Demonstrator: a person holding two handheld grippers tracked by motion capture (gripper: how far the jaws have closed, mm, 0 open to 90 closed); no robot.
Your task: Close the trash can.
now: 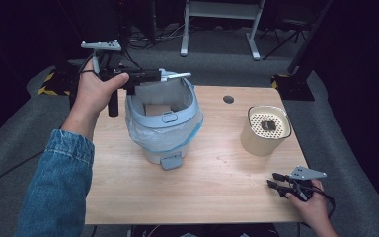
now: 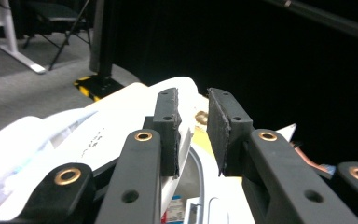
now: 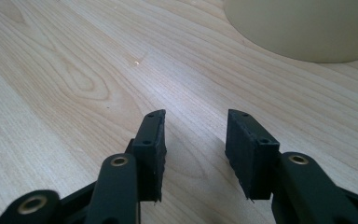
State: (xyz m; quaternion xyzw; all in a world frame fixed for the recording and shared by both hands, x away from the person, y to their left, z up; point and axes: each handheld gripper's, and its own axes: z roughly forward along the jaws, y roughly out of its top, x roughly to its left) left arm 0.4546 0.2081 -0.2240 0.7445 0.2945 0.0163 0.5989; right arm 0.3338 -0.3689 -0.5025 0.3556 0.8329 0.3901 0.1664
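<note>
No text, label or number could be read. In the left gripper view, a short line of small dark print ran along the white lid (image 2: 103, 135), too blurred to make out. A carton (image 2: 177, 207) with blue marking lay inside the bin, its lettering also illegible.

A yellow-black striped stand base (image 1: 48, 83) and white frame legs (image 1: 221, 29) sit on grey floor.
</note>
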